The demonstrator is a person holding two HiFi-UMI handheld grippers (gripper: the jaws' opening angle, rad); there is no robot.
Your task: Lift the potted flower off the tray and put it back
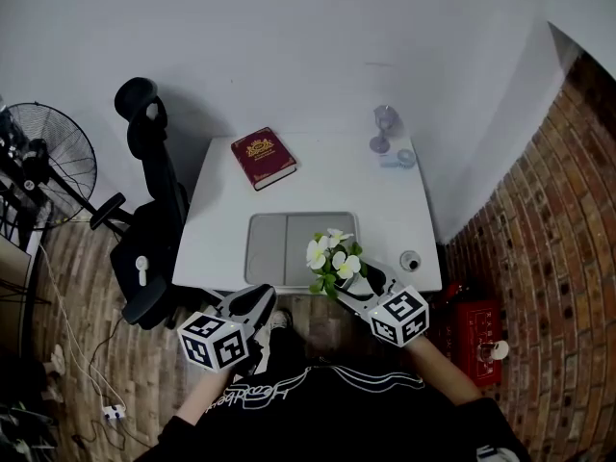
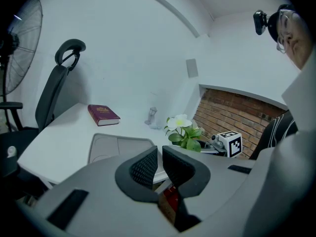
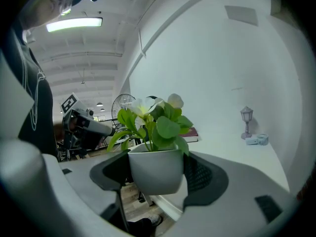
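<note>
head view: one flower [image 1: 333, 257], one tray [image 1: 281, 248]

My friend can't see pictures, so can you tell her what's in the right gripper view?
The right hand-held gripper holds a white pot of white flowers and green leaves between its jaws, in the air past the edge of the white table. On it are a red book and a tiny lamp post.
</note>
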